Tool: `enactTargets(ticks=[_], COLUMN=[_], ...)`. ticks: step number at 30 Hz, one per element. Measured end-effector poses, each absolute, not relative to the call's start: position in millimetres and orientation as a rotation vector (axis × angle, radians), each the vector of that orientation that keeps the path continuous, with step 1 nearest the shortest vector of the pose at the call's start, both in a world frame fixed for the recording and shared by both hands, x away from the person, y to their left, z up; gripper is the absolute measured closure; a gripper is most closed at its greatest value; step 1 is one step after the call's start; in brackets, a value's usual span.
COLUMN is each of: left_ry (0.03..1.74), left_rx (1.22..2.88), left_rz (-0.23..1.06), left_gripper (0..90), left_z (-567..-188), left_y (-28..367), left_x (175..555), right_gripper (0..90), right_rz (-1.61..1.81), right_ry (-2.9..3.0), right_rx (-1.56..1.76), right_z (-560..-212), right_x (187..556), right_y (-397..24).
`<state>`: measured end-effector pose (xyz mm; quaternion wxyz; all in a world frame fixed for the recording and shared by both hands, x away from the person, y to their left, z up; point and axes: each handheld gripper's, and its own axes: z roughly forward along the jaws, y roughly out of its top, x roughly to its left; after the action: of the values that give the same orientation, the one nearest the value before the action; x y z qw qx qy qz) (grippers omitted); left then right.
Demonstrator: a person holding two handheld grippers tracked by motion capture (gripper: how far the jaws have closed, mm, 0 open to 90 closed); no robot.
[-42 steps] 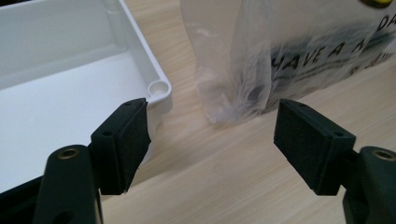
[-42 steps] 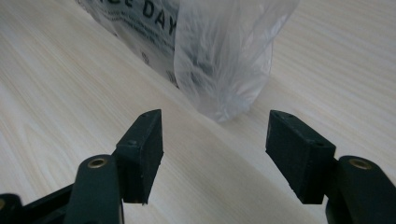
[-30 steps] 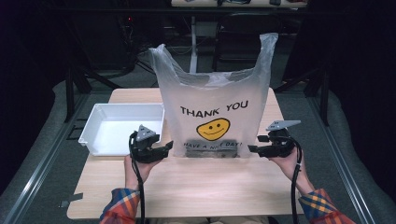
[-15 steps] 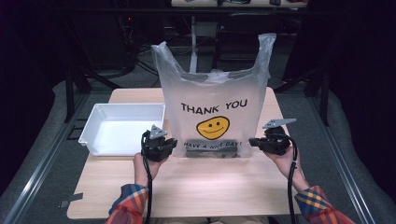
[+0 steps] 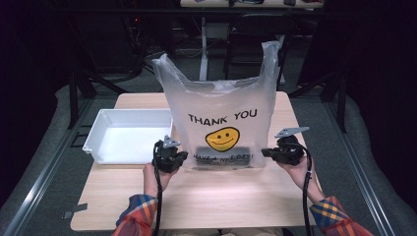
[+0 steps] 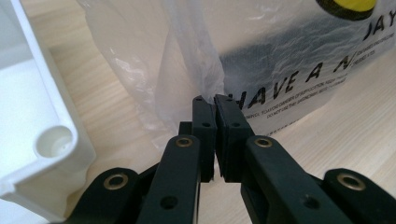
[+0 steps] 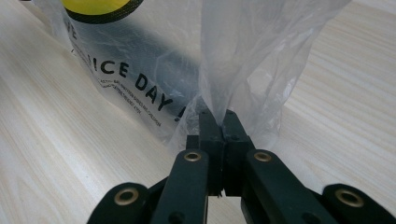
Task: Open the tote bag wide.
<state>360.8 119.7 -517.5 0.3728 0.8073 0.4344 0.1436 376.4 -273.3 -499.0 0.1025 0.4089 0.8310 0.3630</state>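
So the plastic bag point(image 5: 221, 123) is standing upright on the table point(image 5: 206, 196), and both grippers have it by the bottom corners. The left gripper point(image 6: 215, 100) has just been closing and its jaws are now pressed together on the gathered side fold of the bag, right at the bottom left corner; you can see the film bunched up and running straight up out of the tips. Same story for the right gripper point(image 7: 218, 114), pinched tight on the crumpled film at the bottom right corner.

The key relation: the bag sits directly between the two grippers, its wide printed face stretched from one to the other and its long axis running upward from them to the handles. Something dark lies inside, low down, between the two pinch points. Neither hand is nearer; they're pretty much mirror images.

Pose-wise, in the high view both hands sit low at table level, the left gripper point(image 5: 169, 156) and right gripper point(image 5: 285, 151) each pointing inward at its own corner. The white tray point(image 5: 98, 142) sits just outside the left gripper, close but not touching the bag as far as I can tell. My guess is the next move is lifting the bottom corners to tip the contents out.
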Motion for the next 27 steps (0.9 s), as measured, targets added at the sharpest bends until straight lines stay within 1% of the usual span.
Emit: enactTargets(ticks=[6,8,9,10,11,12,14,15,16,17,18,19,20,22,23,24,27], left_ry=[1.115,1.115,1.106,1.106,1.102,1.1,1.104,1.079,1.082,1.082,1.08,1.08,1.084,1.085,1.089,1.084,1.08], left_rx=[2.092,2.084,2.093,2.085,2.076,2.07,2.048,1.993,1.975,1.975,1.956,1.956,1.942,1.937,1.939,1.941,1.951], left_rz=[0.35,0.356,0.353,0.364,0.367,0.383,0.405,0.434,0.441,0.441,0.46,0.46,0.486,0.483,0.486,0.481,0.471], left_gripper=[86.3,81.6,77.4,77.4,73.8,66.0,55.2,51.7,47.2,44.6,43.9,43.9,44.6,49.0,49.0,57.0,70.4], left_z=[-517,-517,-515,-513,-510,-507,-502,-489,-486,-486,-480,-480,-478,-479,-480,-482,-487], left_y=[121,122,123,124,124,125,125,126,126,126,125,125,123,122,121,120,118], left_x=[360,359,359,358,357,357,356,355,355,355,355,355,357,358,359,362,364], right_gripper=[90.0,90.0,90.0,90.0,90.0,90.0,90.0,90.0,90.0,90.0,90.0,90.0,90.0,90.0,90.0,90.0,90.0], right_rz=[1.056,1.049,1.048,1.048,1.042,1.038,1.032,1.027,1.014,1.011,1.007,1.007,0.989,0.977,0.977,0.97,0.944], right_ry=[2.458,2.467,2.472,2.472,2.47,2.476,2.482,2.494,2.497,2.497,2.505,2.505,2.519,2.523,2.523,2.534,2.545], right_rx=[1.226,1.221,1.223,1.223,1.231,1.218,1.224,1.217,1.227,1.227,1.223,1.223,1.23,1.23,1.23,1.231,1.233], right_z=[-504,-505,-507,-507,-507,-508,-510,-511,-512,-513,-514,-514,-516,-518,-518,-519,-521], right_x=[377,377,377,377,377,378,378,378,378,378,379,379,379,379,379,379,379], right_y=[-274,-274,-274,-274,-273,-273,-272,-272,-271,-270,-270,-270,-268,-268,-268,-267,-266])
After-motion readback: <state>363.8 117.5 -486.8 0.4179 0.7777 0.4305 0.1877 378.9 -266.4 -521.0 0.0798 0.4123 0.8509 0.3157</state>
